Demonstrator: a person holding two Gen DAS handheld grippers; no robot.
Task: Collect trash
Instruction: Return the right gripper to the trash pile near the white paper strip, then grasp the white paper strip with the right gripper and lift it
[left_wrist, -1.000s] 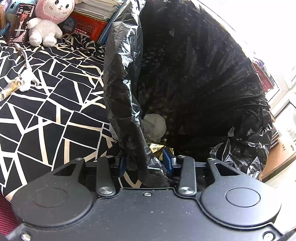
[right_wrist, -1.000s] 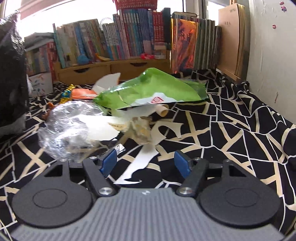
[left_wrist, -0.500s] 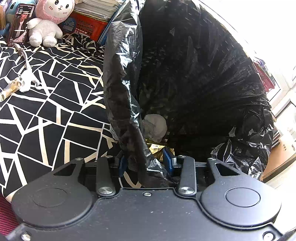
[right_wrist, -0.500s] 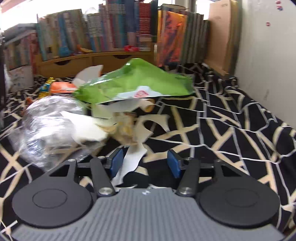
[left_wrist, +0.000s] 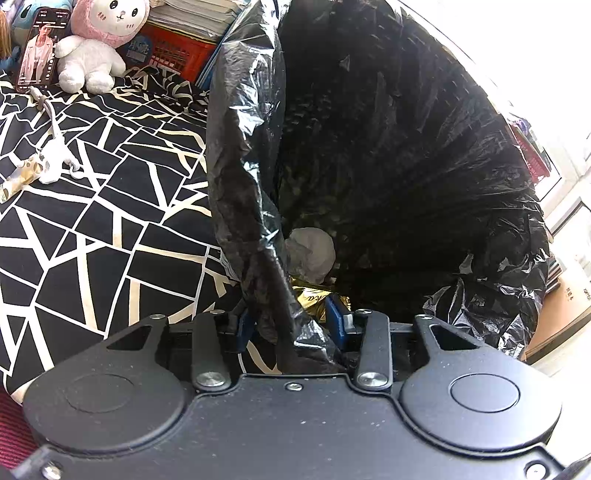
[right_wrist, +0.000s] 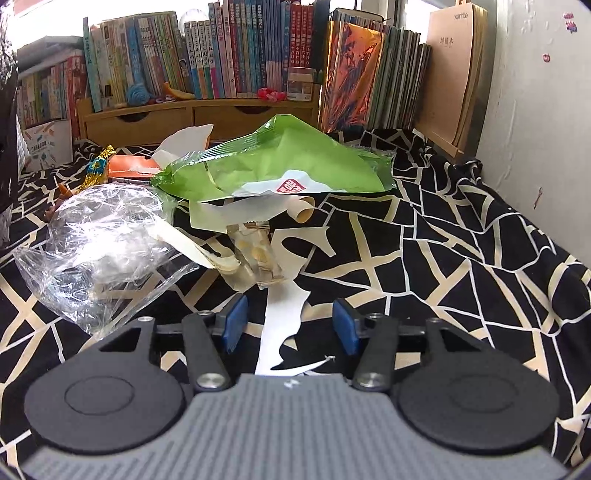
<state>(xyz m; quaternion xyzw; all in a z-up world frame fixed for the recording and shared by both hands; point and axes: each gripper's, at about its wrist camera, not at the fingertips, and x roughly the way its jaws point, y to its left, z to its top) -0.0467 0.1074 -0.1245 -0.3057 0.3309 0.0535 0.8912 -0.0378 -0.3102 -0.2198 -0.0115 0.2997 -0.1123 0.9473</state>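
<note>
Left wrist view: left hand-held gripper (left_wrist: 291, 325) clamps the rim of the black trash bag (left_wrist: 388, 155), a white wad (left_wrist: 312, 253) inside. Right hand-held gripper (right_wrist: 290, 323), jaws just narrowed but apart, straddles a white paper scrap (right_wrist: 282, 325); green wrapper (right_wrist: 280, 166) beyond on the bed (right_wrist: 461, 258).

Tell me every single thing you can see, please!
bin bag: one, black, held open on the patterned cloth
white wad: one, inside the bag
gold wrapper: one, inside the bag
plush bunny: one, pink and white, far left
phone: one, beside the bunny
green packet: one, top of the litter pile
clear plastic: one, left of the pile
paper strip: one, white, between the right jaws
books: many, on the back shelf
left gripper: shut on the bag's edge
right gripper: open
</note>
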